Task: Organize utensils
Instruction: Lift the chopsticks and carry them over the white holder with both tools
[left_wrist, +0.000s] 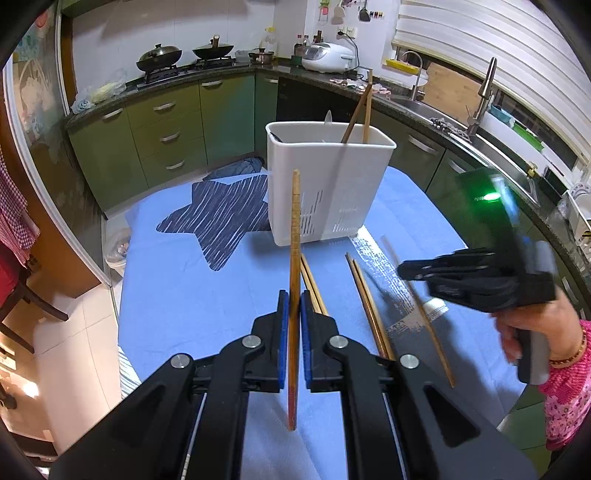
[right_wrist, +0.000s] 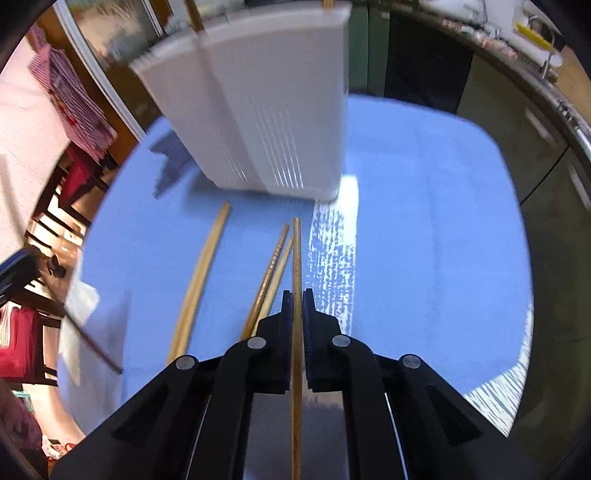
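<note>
A white slotted utensil holder (left_wrist: 325, 184) stands on the blue tablecloth (left_wrist: 184, 295) and holds two wooden chopsticks (left_wrist: 360, 110); it also shows in the right wrist view (right_wrist: 258, 110). My left gripper (left_wrist: 294, 306) is shut on a wooden chopstick (left_wrist: 295, 229), held upright above the cloth, in front of the holder. My right gripper (right_wrist: 297, 306) is shut on another wooden chopstick (right_wrist: 296, 258) that points toward the holder. Several loose chopsticks (left_wrist: 369, 306) lie on the cloth; they also show in the right wrist view (right_wrist: 199, 280). The right gripper (left_wrist: 424, 271) appears blurred at the right in the left wrist view.
A dark striped star patch (left_wrist: 221, 218) lies on the cloth left of the holder. Green kitchen cabinets (left_wrist: 166, 136), a stove with woks (left_wrist: 184, 55) and a sink (left_wrist: 480, 122) ring the table. Chairs (right_wrist: 55, 206) stand off the table's left side.
</note>
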